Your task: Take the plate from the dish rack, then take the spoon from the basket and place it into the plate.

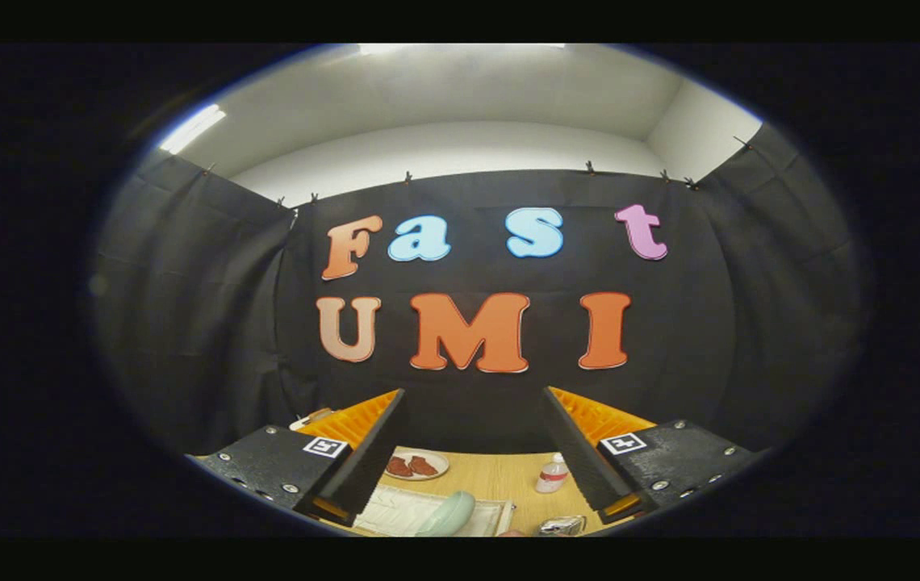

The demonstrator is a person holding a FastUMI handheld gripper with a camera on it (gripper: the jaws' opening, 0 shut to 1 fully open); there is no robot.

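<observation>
Gripper [472, 452] sits at bottom centre of the frame, fingers spread wide w/ nothing between them, raised above the table [500, 480] and aimed at the booth wall. Below the gap, at the very bottom: a pale green plate [448, 516] standing on edge in a whitish dish rack [395, 508], so plate not yet taken, I judge. Just right of it, bottom edge, a shiny metal thing [563, 526], poss. the basket or spoon; can't tell, too little shows. Further back on the table, near the left finger: a small white dish [416, 466] w/ reddish-brown food on it. Near the right finger: a small bottle [551, 474], pale cap, upright. Beyond that, black cloth wall, then white room wall and ceiling lights at top of frame.

Progress: looks like the very start. All steps left: grab plate from rack, set it down, fetch spoon, put it on plate.
</observation>
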